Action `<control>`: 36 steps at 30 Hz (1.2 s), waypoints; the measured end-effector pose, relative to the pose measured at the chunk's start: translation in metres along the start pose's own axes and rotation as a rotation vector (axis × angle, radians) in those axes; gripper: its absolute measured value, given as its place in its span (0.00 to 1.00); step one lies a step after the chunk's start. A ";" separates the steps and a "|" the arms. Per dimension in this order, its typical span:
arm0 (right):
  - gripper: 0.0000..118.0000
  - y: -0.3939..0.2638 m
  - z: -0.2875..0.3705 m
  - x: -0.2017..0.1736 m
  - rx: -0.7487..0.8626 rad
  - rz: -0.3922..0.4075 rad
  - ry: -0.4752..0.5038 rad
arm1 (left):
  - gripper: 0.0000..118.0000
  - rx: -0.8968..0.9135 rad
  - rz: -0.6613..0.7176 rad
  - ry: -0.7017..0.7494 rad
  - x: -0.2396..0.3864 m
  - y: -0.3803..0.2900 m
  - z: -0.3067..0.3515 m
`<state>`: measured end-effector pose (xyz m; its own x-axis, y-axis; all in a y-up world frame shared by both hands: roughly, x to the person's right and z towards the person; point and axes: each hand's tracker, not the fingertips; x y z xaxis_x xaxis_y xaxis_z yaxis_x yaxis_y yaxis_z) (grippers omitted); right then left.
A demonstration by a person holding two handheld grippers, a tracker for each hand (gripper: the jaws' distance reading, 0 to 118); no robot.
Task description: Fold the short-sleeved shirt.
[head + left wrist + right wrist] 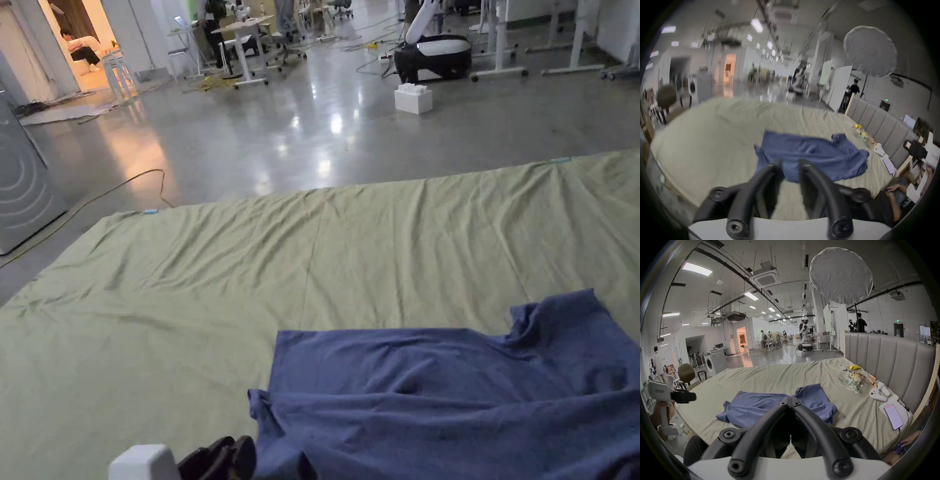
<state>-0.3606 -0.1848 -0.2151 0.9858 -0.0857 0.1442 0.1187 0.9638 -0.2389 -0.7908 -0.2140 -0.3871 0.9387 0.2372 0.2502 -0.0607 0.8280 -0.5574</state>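
While the crumpled blue short-sleeved shirt (776, 405) lies unfolded on the pale green bed sheet (769, 378), both grippers hang above the bed's near edge, touching nothing. Left gripper (790, 164): jaws apart, empty, shirt just ahead of the tips. Right gripper (790, 400): jaws closed tip to tip, nothing between them, shirt ahead and below. Shirt's long axis runs crosswise to both grippers, one raised sleeve (808, 391) toward the padded grey headboard (883, 361), right of the right gripper. Which end is the collar: can't tell. A phone with a lit screen (893, 416) and white controllers (878, 393) lie further right, well apart from the shirt.
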 end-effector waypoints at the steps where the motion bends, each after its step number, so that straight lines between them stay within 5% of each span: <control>1: 0.00 -0.003 -0.002 0.000 -0.013 0.006 -0.007 | 0.50 -0.024 0.007 0.010 -0.007 -0.004 -0.019; 3: 0.00 -0.008 -0.005 0.003 -0.047 0.012 -0.014 | 0.83 -0.067 -0.005 0.048 -0.019 -0.013 -0.059; 9: 0.00 -0.020 -0.012 0.015 -0.115 0.000 -0.034 | 0.78 -0.190 -0.012 0.124 -0.053 -0.027 -0.153; 15: 0.00 -0.023 -0.022 0.014 -0.169 -0.030 -0.067 | 0.44 -0.380 -0.078 0.184 -0.054 -0.053 -0.205; 18: 0.00 -0.026 -0.030 0.013 -0.213 -0.004 -0.103 | 0.16 -0.365 -0.114 0.182 -0.042 -0.058 -0.210; 22: 0.00 -0.039 -0.045 0.044 -0.243 0.017 -0.163 | 0.14 -0.418 -0.156 0.193 -0.041 -0.055 -0.220; 25: 0.08 -0.051 -0.079 0.067 -0.254 -0.088 -0.182 | 0.14 -0.423 -0.138 0.178 -0.041 -0.053 -0.217; 26: 0.28 -0.057 -0.093 0.076 -0.279 -0.130 -0.180 | 0.14 -0.421 -0.142 0.175 -0.042 -0.054 -0.217; 27: 0.59 -0.069 -0.114 0.089 -0.334 -0.177 -0.174 | 0.14 -0.416 -0.147 0.179 -0.043 -0.054 -0.217; 28: 0.69 -0.080 -0.132 0.097 -0.382 -0.194 -0.202 | 0.14 -0.416 -0.145 0.178 -0.043 -0.054 -0.217; 33: 0.64 -0.125 -0.204 0.115 -0.494 -0.159 -0.280 | 0.14 -0.425 -0.149 0.180 -0.036 -0.051 -0.212; 36: 0.46 -0.142 -0.224 0.102 -0.534 -0.073 -0.252 | 0.14 -0.419 -0.148 0.178 -0.034 -0.051 -0.210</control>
<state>-0.2500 -0.3876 -0.3818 0.9221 -0.0217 0.3863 0.2928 0.6918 -0.6601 -0.7483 -0.3706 -0.5331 0.9728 0.0112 0.2314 0.1853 0.5614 -0.8065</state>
